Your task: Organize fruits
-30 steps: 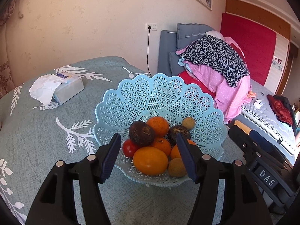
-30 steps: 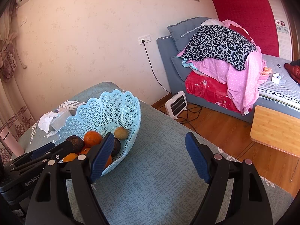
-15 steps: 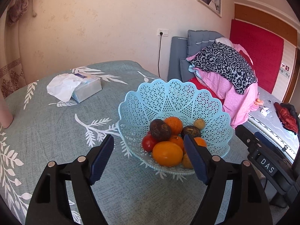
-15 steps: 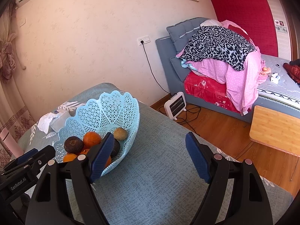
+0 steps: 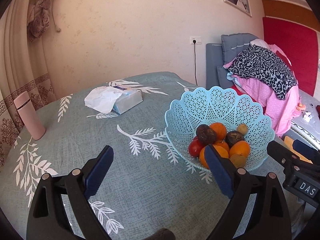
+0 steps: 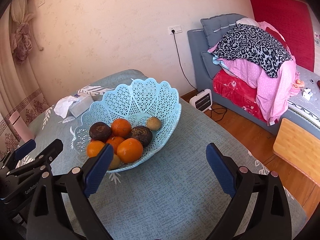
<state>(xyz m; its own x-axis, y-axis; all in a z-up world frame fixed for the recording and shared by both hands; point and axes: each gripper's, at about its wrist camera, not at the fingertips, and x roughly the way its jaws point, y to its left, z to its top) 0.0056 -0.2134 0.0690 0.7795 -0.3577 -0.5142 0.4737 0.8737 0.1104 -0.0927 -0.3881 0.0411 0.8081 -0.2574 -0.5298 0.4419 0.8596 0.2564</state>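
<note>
A light blue lattice basket (image 5: 210, 108) (image 6: 140, 96) stands on the grey-green leaf-print tablecloth. It holds several oranges (image 5: 219, 129) (image 6: 130, 150), two dark brown fruits (image 5: 206, 135) (image 6: 100, 131), a red tomato (image 5: 195, 147) and small tan fruits (image 5: 242, 128) (image 6: 153, 123). My left gripper (image 5: 158, 172) is open and empty, to the left of the basket and nearer to me. My right gripper (image 6: 159, 170) is open and empty, just in front and to the right of the basket. Each gripper shows at the edge of the other's view.
A tissue box (image 5: 120, 98) with white tissue lies on the table behind. A pink bottle (image 5: 30, 118) stands at the far left. A bed with piled clothes (image 6: 256, 46), a small heater (image 6: 202, 101) and a wooden stool (image 6: 298, 146) lie beyond the table's right edge.
My left gripper has pulled back and to the left from the basket and opened wider. My right gripper has turned slightly towards the basket, which sits more central in its view.
</note>
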